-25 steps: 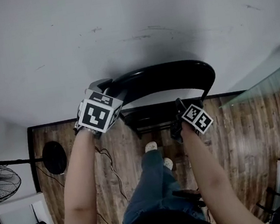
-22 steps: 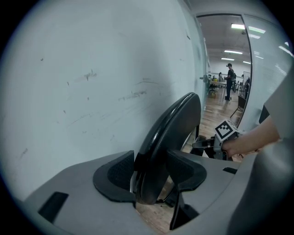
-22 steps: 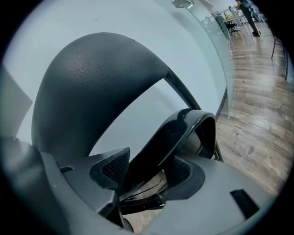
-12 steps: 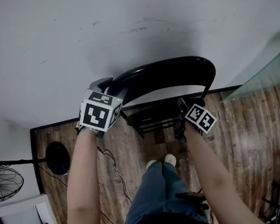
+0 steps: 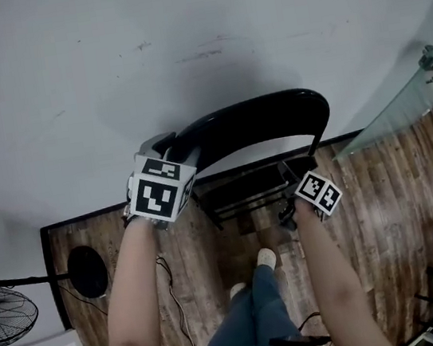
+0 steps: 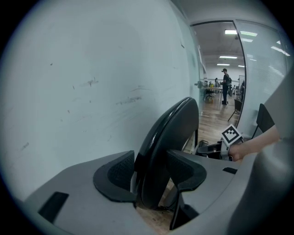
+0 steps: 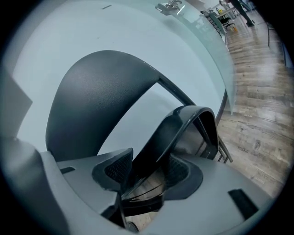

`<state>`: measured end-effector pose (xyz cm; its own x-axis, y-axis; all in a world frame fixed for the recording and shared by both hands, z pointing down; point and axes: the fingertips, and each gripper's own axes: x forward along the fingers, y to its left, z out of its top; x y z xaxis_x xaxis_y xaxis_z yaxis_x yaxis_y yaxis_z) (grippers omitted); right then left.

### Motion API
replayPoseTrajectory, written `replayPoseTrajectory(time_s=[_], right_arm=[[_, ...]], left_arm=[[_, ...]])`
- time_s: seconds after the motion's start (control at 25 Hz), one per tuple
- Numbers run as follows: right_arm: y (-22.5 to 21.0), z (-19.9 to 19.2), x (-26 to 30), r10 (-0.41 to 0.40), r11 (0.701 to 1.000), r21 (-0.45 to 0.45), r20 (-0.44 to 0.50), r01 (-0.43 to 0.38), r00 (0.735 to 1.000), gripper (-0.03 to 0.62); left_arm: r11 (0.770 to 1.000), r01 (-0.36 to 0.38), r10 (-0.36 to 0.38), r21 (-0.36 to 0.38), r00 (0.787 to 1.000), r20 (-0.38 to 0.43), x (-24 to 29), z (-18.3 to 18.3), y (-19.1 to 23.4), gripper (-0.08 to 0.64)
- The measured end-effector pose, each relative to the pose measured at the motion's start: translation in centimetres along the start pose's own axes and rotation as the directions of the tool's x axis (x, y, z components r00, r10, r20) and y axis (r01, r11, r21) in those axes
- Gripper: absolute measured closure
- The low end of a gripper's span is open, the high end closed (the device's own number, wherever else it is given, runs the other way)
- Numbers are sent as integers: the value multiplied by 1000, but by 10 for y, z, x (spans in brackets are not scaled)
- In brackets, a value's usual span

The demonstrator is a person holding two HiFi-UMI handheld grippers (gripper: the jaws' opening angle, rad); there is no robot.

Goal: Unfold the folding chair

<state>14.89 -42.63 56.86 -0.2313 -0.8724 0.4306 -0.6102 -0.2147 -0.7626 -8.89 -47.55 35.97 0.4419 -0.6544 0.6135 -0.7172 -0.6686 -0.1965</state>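
Fingers (image 6: 117, 174) of our left gripper (image 6: 154, 176) clamp narrowly on the black backrest (image 6: 172, 133) of the folding chair (image 5: 257, 118). Our right gripper (image 7: 147, 172) pinches the seat (image 7: 183, 124) edge. We have the chair beside the white wall (image 5: 103, 64), on the wooden floor (image 5: 395, 182).

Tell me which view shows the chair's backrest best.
The head view: the black backrest spans whole there, with the left gripper clamped on its left end. The left gripper view shows it only edge-on between the jaws. The right gripper view shows its broad face, partly cut off, while the right gripper grips the seat.
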Motion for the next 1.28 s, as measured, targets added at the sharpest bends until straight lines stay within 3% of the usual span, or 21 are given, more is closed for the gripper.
replayPoseTrajectory(time_s=[0.24,0.32,0.4,0.6,0.72,1.04,1.28], right_arm=[[1,-2,2,-27,1000,5,71,27,997,403],[7,-6,9,-35,999,-1,61,35,998,327],[16,-12,17,-46,998,-30,48,47,998,305],[11,-25,24,-198,976,-80,48,201,979,296],[8,-29,17,-242,962,-111,76,249,967,284],[-3,-44,-17,-219,968,-106,82,227,972,273],[-13,-58,-43,-147,981,-110,99,158,984,273]], left_arm=[[1000,-5,5,19,999,33,-3,-1,-3,354],[1000,-9,8,28,999,39,-5,-1,-4,356],[999,-11,9,34,999,42,-6,-1,-5,356],[999,-17,15,46,998,54,-14,-6,-14,357],[998,-25,21,56,997,69,-19,-9,-20,357],[998,-27,24,55,998,61,-34,-17,-40,356],[998,-50,47,40,997,58,-40,-21,-50,354]])
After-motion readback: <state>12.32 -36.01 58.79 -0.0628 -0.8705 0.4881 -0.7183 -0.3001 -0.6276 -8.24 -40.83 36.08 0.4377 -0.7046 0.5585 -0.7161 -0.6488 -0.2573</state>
